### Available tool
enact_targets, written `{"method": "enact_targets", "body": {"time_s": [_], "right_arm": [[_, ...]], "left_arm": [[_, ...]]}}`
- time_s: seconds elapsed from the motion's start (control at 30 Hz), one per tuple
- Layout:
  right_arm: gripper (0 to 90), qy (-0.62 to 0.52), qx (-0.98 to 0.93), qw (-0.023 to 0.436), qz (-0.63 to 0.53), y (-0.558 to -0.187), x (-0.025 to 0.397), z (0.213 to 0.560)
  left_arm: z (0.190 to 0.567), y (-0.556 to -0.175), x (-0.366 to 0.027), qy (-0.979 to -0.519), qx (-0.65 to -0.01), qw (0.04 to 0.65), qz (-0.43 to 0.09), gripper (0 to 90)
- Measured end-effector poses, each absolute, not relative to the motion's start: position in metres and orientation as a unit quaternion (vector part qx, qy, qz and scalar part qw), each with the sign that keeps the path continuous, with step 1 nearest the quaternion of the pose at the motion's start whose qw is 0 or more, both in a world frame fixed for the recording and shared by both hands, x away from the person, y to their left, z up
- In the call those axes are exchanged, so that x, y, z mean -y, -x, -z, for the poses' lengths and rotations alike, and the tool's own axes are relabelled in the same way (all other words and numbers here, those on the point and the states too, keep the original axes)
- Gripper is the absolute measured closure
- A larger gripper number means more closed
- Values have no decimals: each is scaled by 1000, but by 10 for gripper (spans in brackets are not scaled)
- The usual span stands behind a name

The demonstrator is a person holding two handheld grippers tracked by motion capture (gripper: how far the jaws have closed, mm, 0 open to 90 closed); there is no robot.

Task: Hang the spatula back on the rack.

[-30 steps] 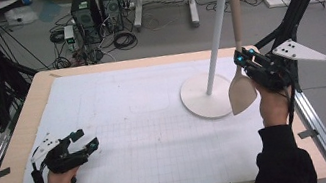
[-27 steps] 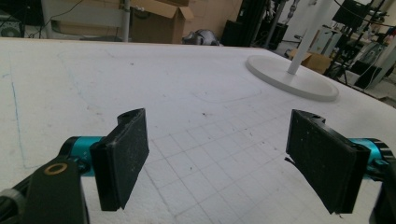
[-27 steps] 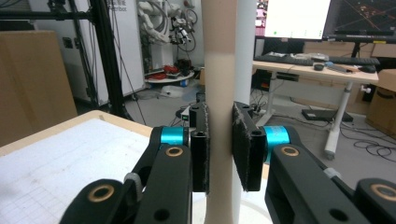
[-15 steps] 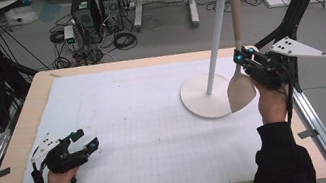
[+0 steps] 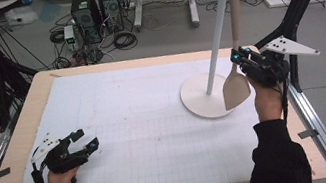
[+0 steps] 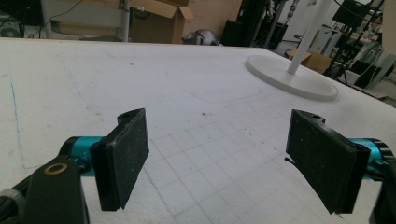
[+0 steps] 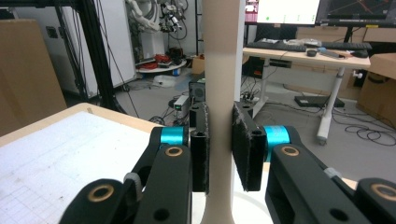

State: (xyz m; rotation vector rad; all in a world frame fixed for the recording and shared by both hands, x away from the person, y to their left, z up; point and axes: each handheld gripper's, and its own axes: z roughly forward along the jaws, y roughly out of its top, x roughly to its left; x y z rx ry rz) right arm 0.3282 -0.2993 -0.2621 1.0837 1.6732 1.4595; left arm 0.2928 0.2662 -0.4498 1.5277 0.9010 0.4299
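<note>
Beige spatula (image 5: 237, 86) hanging blade-down from white hook stand (image 5: 215, 36), handle upright beside the pole. Stand's round base (image 5: 197, 98) resting at the mat's three o'clock, blade overlapping its edge.

Light wood surface (image 5: 18, 147), edge exposed at left and bottom of the high view, carrying a white mat (image 5: 131, 122) printed with a faint grey square grid. White stand (image 5: 212, 95) at right of centre, with round base, pole and spoked top all white. Beige spatula (image 5: 237, 86) hanging beside the pole. Left tongs (image 6: 219, 158) with black, finely speckled pads on cyan collars and brass-coloured rivets. Right tongs (image 7: 219, 144) likewise black, with cyan collars and brass rivets, carrying a light grey plate (image 5: 290, 46). Black sleeves (image 5: 280, 162) at the lower edge of the frame.
</note>
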Motion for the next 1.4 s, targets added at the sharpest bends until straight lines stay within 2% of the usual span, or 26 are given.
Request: {"method": "enact_targets", "body": {"time_s": [0.07,0.13,0.37,0.43,0.53,0.8,1.07,1.4], "right_arm": [[756,-415,-638,328,-560,-328,300,264],[650,-422,-626,329,-567,-326,301,265],[491,-420,-615,338,-575,-308,305,274],[426,-418,-622,329,-575,-303,304,283],[384,-406,-645,303,-573,-299,301,302],[184,-382,-677,248,-578,-284,303,358],[159,-371,-687,234,-579,-265,316,402],[155,-347,-709,231,-569,-254,315,418]], "left_arm": [[450,-293,-266,-662,-390,612,-186,213],[450,-293,-266,-662,-390,613,-186,213],[449,-292,-265,-662,-388,615,-185,213],[450,-292,-265,-665,-384,613,-185,213],[450,-293,-264,-663,-380,619,-183,212],[447,-292,-261,-666,-362,628,-178,212],[445,-290,-256,-672,-349,628,-177,211],[445,-286,-254,-677,-342,627,-180,211]]}}
